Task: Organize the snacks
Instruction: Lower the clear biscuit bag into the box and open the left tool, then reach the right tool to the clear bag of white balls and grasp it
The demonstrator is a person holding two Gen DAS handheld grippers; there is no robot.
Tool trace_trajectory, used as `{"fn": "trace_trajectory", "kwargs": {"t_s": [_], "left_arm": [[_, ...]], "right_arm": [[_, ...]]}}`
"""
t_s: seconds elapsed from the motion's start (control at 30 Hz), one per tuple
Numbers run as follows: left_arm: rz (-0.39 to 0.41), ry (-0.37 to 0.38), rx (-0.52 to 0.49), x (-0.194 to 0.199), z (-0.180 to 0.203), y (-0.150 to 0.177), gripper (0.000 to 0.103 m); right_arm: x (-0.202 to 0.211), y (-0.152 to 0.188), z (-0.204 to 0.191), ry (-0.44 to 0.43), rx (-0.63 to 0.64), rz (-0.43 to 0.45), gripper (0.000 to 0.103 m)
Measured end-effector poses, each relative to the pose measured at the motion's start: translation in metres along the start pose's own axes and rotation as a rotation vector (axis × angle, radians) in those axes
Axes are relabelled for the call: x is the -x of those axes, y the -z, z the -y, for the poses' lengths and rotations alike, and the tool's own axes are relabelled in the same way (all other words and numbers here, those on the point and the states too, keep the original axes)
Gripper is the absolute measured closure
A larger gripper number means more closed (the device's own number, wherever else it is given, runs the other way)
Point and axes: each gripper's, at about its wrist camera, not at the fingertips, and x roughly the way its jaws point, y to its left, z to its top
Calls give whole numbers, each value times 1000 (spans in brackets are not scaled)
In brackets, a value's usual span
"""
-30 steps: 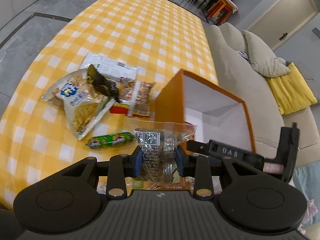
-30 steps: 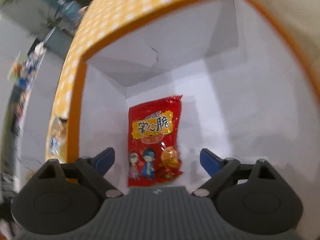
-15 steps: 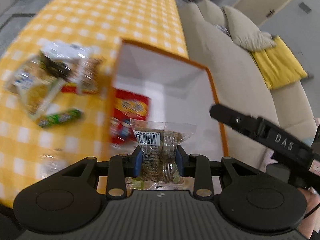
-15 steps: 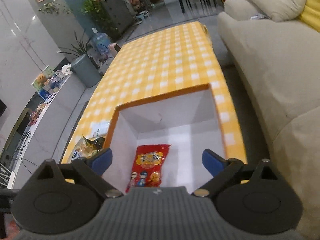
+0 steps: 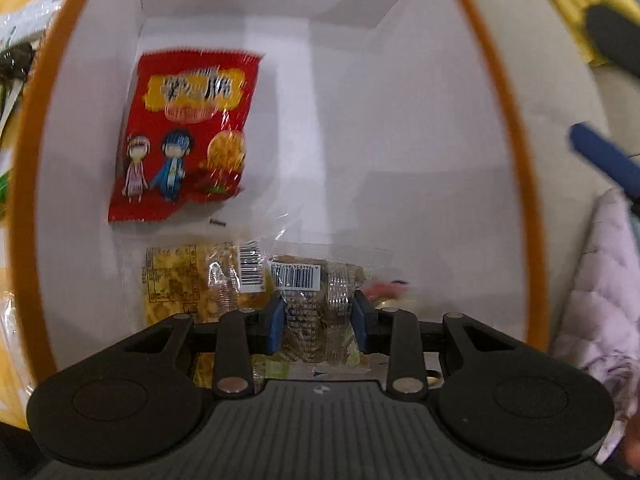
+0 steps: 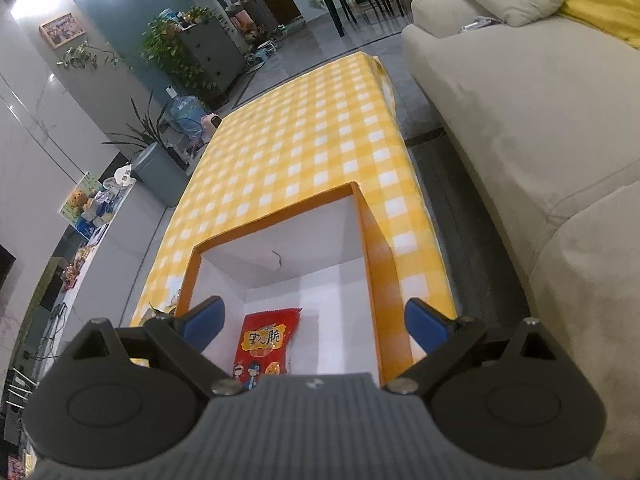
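Snack packet in clear wrap sits pinched between the left gripper's blue pads, low inside the orange box; its print is blurred. Beyond it lie a red packet and a yellow packet, partly hidden. The right gripper gapes empty above the box's near edge.

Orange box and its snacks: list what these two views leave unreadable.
- Yellow packet in the orange box, left wrist view: lower part hidden by the left gripper.
- Clear packet: print blurred.
- Red packet, right wrist view: bottom hidden by the right gripper body.
- Table snacks: cut off at the left edge.
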Motion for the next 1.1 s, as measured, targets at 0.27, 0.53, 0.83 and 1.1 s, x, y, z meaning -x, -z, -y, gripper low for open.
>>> {"fn": "trace_trajectory", "kwargs": {"t_s": [0.27,0.53,0.83,1.1], "left_arm": [[-9,-64,35,-10,3,-2,62],[60,-14,-11,-4,16,18,28],[132,-20,-15,37,23,37,26],[262,-93,-52,112,5,44,21]], "right_arm": [[-7,-1,-2,27,15,-17,9],[-12,2,3,91,47,-45,9],[2,2,4,85,38,-21,9],[6,2,-5,105,34,5,9]]}}
